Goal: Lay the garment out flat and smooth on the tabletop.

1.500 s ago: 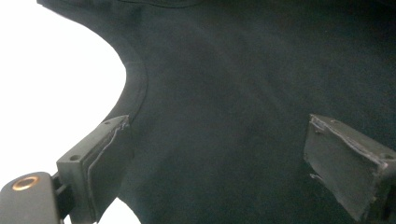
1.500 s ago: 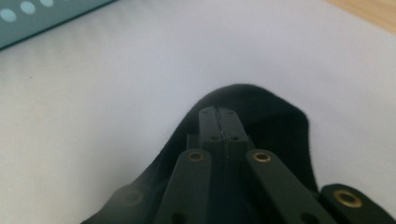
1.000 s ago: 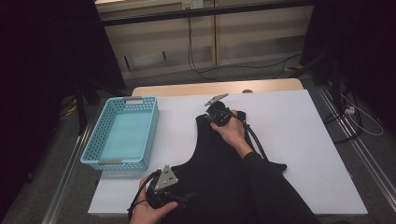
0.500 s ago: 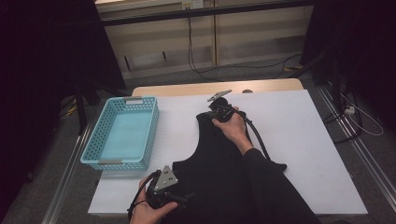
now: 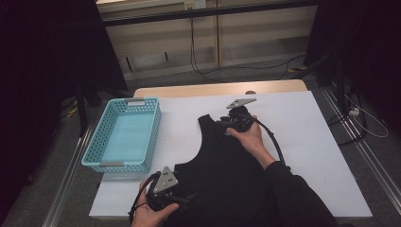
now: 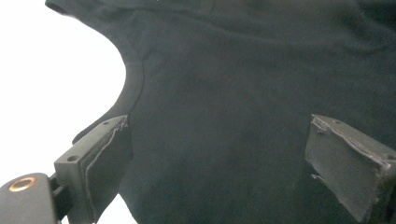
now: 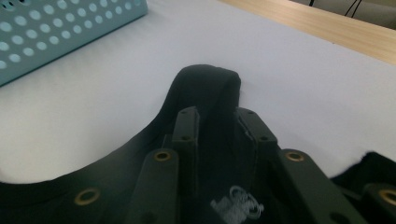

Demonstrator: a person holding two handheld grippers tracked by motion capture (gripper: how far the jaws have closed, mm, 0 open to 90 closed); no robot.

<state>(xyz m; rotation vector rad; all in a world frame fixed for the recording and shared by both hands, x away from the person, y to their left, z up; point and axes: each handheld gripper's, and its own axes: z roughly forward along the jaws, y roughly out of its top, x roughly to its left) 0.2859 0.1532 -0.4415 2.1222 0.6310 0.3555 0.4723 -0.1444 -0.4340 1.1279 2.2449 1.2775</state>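
one black vest [image 5: 227,165] flat mid-worktop [image 5: 312,142], 6 o'clock of centre | one turquoise basket [image 5: 124,135] at 9 o'clock, apart | right claw [image 7: 217,123] clamped on vest's shoulder strap [image 7: 208,88] at 12 o'clock | left claw [image 6: 219,154] spread wide over vest's hem side at 7 o'clock | white print near right claw, unreadable

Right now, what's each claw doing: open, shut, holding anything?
Left claw: open, jaws spread over the black top, gripping nothing.
Right claw: shut on the black top's shoulder strap.
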